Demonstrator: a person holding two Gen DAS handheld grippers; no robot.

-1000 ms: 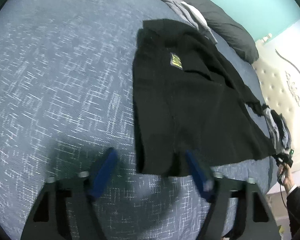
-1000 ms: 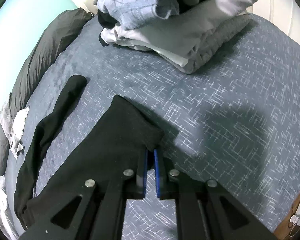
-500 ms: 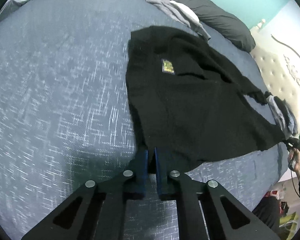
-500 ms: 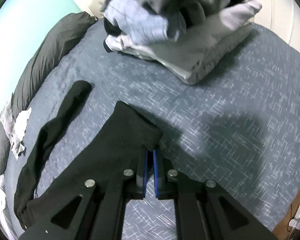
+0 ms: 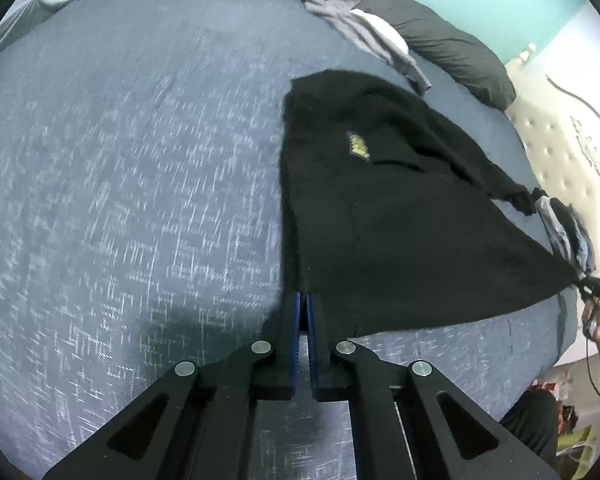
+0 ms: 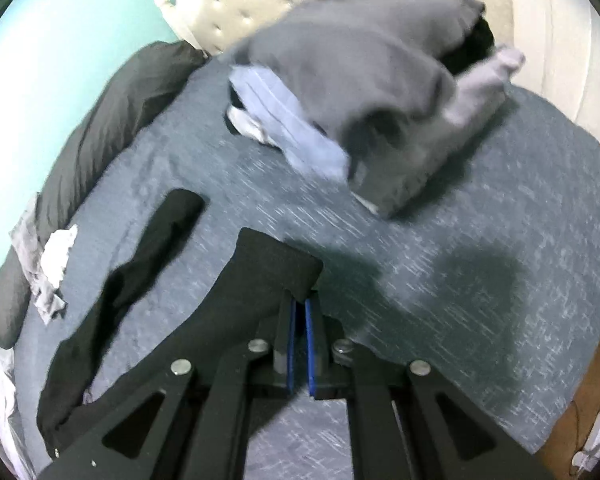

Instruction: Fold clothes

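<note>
Blue bedspread (image 5: 120,200) beneath, we pinch the black garment (image 5: 400,220) with left gripper (image 5: 303,304) and right gripper (image 6: 300,308) (both clamped); uneven pulling could skew the fold.

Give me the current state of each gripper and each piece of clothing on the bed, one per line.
left gripper: shut on the hem corner of the black garment.
right gripper: shut on another corner of it.
black garment: spread on the bed, unfolded, stretched between both grippers.
black sleeve: lying out straight, flat on the bedspread.
clothes pile: stacked near the headboard, blurred.
grey garment: crumpled across the dark pillow.
</note>
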